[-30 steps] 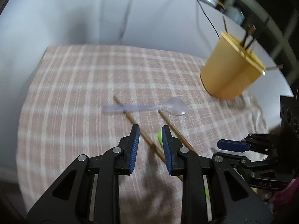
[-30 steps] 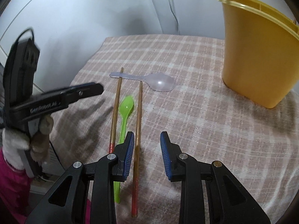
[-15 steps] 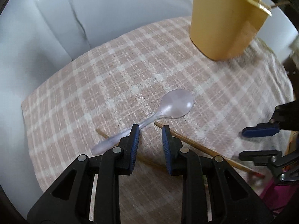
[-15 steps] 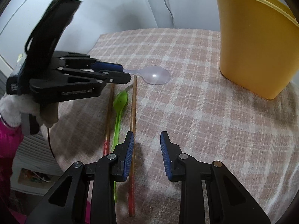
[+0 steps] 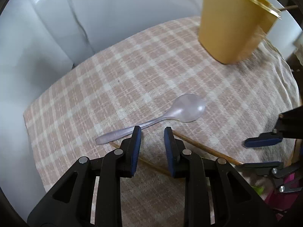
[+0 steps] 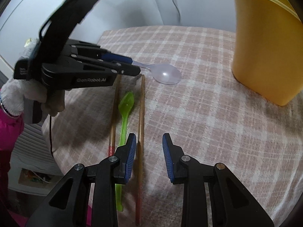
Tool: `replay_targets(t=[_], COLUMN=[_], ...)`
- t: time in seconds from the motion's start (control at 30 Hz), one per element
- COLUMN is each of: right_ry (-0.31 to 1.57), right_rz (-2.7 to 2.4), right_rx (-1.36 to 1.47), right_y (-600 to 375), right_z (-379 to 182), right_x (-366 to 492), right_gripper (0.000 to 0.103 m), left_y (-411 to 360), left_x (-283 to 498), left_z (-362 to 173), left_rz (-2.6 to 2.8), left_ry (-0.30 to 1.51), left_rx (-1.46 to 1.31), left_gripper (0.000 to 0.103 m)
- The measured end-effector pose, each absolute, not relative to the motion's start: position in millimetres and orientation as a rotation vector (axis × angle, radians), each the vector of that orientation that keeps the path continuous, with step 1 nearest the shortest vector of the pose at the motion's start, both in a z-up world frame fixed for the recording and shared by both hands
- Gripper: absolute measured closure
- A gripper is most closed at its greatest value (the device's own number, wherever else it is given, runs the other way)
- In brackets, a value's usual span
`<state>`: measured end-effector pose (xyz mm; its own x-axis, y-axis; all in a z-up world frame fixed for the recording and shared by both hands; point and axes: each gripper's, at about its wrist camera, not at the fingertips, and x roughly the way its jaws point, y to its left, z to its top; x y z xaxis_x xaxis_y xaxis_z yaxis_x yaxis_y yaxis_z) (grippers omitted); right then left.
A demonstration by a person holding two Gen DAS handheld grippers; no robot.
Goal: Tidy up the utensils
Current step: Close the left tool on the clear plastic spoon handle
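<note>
A clear plastic spoon (image 5: pixel 181 109) lies on the checked cloth (image 5: pixel 132 71), also in the right wrist view (image 6: pixel 166 73). My left gripper (image 5: pixel 152 130) is open, its fingertips just over the spoon's handle. It shows in the right wrist view (image 6: pixel 130 66) above the handle end. Two wooden chopsticks (image 6: pixel 141 117) and a green spoon (image 6: pixel 126 106) lie side by side near the cloth's edge. My right gripper (image 6: pixel 148 140) is open and empty, hovering just right of the chopsticks. A yellow cup (image 6: pixel 265 45) stands at the right.
The yellow cup (image 5: pixel 231 26) holds several utensils at its rim. A white wall with a cable (image 5: pixel 79 24) stands behind the table. The cloth's left edge drops off beside a pink sleeve (image 6: pixel 7 136).
My left gripper has moved forward over the chopsticks to the clear spoon's handle. My right gripper has drifted slightly and stays open.
</note>
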<state>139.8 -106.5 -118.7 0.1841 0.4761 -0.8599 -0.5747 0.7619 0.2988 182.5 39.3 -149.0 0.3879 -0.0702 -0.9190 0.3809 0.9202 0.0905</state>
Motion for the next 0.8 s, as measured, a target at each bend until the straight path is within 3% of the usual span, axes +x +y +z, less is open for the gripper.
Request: replay_targets(t=[0.57,0.67,0.8], right_ry=[1.187,1.188,1.190], right_rz=[0.724,0.731,0.743], right_rx=[-0.085,-0.091,-0.102], right_y=[-107.0,-102.0,-93.1], right_z=[-123.6,-125.4,-127.2], right_x=[141.0,142.5,144.2], right_gripper=[0.076,0.076,0.076], left_y=[10.8,15.0,14.2], left_x=[227.1,227.6,216.3], left_z=[-168.7,-168.5,-163.2], left_rz=[-0.323,-0.323,-0.361], left_ry=[1.177,1.181,1.190], left_rx=[0.383,0.370,0.370], left_gripper=[0.078,0.084,0.084])
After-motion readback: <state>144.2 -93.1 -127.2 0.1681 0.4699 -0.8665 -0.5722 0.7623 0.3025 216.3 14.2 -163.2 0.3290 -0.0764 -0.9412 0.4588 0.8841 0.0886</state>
